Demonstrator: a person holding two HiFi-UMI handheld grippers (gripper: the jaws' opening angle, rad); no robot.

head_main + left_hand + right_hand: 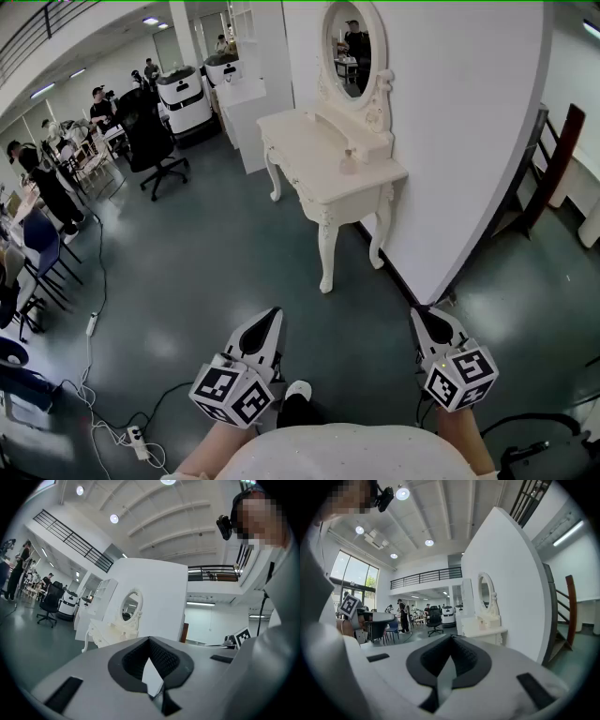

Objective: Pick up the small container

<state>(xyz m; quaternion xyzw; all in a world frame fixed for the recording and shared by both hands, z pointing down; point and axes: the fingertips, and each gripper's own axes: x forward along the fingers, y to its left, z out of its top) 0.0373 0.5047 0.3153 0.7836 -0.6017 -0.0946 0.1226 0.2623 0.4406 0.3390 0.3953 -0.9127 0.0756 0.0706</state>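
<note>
Your left tool (271,317) and right tool (419,317), both pressed together and empty, hang well apart from the small container (348,164) on the white tabletop (300,141) below the mirror (349,42); judge it light, rigid, perhaps slick, and pinch across its body.

The dressing table (323,178) was cream-white, the small container (349,162) on it pale beige (barely distinct from the top). Left of the table the office chair (150,141) was black; the floor (211,267) under the table was dark grey-green. The left gripper (274,316) and right gripper (418,316) were white, their cubes (232,394) patterned in black-and-white squares.
</note>
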